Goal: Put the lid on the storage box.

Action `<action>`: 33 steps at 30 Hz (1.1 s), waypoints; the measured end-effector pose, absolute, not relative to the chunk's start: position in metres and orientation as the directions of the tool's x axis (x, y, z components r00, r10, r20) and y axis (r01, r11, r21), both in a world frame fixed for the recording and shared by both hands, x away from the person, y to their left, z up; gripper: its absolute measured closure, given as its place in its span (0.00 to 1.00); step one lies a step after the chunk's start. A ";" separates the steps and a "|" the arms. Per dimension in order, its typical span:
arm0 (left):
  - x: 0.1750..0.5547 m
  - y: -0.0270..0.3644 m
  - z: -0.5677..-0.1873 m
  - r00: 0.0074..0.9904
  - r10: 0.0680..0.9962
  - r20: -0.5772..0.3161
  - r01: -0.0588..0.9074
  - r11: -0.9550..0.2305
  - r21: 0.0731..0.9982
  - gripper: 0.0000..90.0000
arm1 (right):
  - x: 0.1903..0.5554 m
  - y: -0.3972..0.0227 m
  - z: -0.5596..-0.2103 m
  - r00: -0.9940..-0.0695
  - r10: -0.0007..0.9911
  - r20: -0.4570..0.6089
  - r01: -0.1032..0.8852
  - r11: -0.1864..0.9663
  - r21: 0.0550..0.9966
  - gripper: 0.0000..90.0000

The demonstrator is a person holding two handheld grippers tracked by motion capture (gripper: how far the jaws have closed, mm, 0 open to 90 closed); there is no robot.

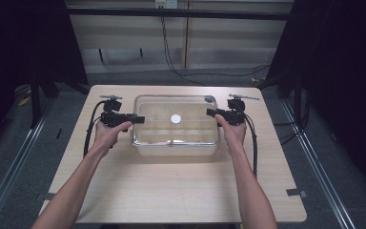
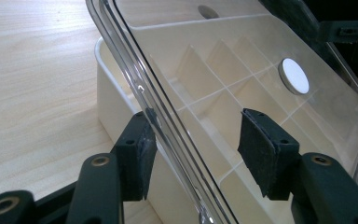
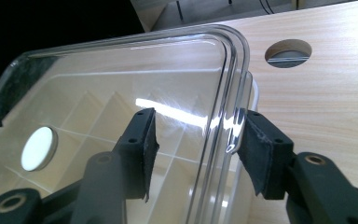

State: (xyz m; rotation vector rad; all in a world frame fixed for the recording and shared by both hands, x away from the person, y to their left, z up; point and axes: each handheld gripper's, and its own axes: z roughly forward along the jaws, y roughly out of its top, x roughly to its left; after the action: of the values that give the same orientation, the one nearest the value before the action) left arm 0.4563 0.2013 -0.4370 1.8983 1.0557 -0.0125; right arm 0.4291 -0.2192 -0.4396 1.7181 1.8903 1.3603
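Fingers (image 2: 140, 158) of the left gripper (image 1: 136, 119) and right gripper (image 1: 211, 113) stood apart, straddling the lid's (image 1: 176, 121) short edges without pressing. Lid lay flat on the box (image 1: 175, 149) mid-table (image 1: 171, 191), long axis left-right, a table hole (image 3: 288, 52) beyond.

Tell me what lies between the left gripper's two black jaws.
The clear plastic lid's edge runs between the left gripper's open jaws, pads apart from it, in the left gripper view.

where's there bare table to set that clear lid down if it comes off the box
The widest bare stretch of table lies between the box and the near edge, flanked by the person's forearms. Narrower strips run beyond the box and outside each hand. It is crowded at the clear lid, where the left gripper and right gripper straddle its ends.
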 end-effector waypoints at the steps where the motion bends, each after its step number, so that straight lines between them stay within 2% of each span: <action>1: 0.456 0.201 -0.437 0.630 0.660 -0.409 0.670 -0.196 0.716 0.52 | 0.429 -0.219 -0.440 -0.274 0.880 0.388 0.646 -0.130 0.752 0.53; 9: 0.456 0.202 -0.442 0.621 0.657 -0.426 0.681 -0.183 0.709 0.51 | 0.429 -0.216 -0.442 -0.272 0.889 0.367 0.651 -0.111 0.751 0.50; 15: 0.454 0.203 -0.446 0.623 0.682 -0.383 0.673 -0.218 0.707 0.50 | 0.429 -0.215 -0.444 -0.255 0.909 0.330 0.668 -0.081 0.740 0.44; 16: 0.453 0.204 -0.447 0.621 0.676 -0.398 0.676 -0.203 0.708 0.51 | 0.428 -0.215 -0.446 -0.246 0.912 0.328 0.680 -0.079 0.729 0.44; 20: 0.454 0.206 -0.450 0.621 0.663 -0.418 0.681 -0.193 0.706 0.52 | 0.428 -0.218 -0.456 -0.253 0.892 0.374 0.682 -0.110 0.723 0.45; 24: 0.453 0.207 -0.450 0.623 0.662 -0.416 0.683 -0.202 0.701 0.52 | 0.429 -0.215 -0.454 -0.254 0.895 0.367 0.691 -0.097 0.716 0.43; 33: 0.443 0.215 -0.450 0.623 0.678 -0.391 0.671 -0.205 0.713 0.43 | 0.422 -0.225 -0.452 -0.268 0.888 0.373 0.689 -0.094 0.719 0.35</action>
State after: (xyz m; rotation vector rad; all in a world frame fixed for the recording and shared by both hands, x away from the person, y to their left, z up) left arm 0.4432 0.2149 -0.4496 1.9132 1.0705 0.0099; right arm 0.4218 -0.2252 -0.4521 1.7427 1.9465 1.2913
